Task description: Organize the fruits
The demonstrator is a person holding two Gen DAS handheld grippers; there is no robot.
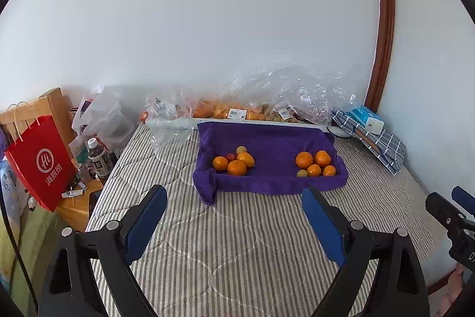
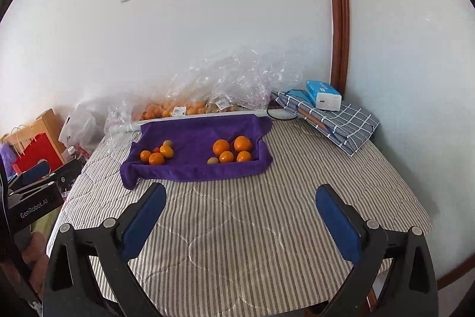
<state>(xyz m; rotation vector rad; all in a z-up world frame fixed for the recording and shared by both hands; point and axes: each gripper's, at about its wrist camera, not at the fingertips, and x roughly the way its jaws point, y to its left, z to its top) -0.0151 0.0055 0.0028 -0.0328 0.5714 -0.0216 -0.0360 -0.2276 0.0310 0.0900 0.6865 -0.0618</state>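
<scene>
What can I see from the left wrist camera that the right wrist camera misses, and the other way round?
Only the left wrist view shows the bottles and the red bag's logo. Only the right wrist view shows the left gripper's "GenRobot.AI" label. Both show the purple towel with two fruit clusters, the plastic bags behind, and both grippers open and empty.

Nubby purple cloth towel (image 1: 267, 144), matt striped quilted bedcover (image 1: 237, 242), crinkled glossy plastic bags (image 1: 285, 88) (clear), smooth-skinned oranges (image 1: 304, 159).

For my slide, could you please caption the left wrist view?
Open left gripper facing two clusters of orange fruit in a purple cloth-lined tray on striped bedding.
</scene>
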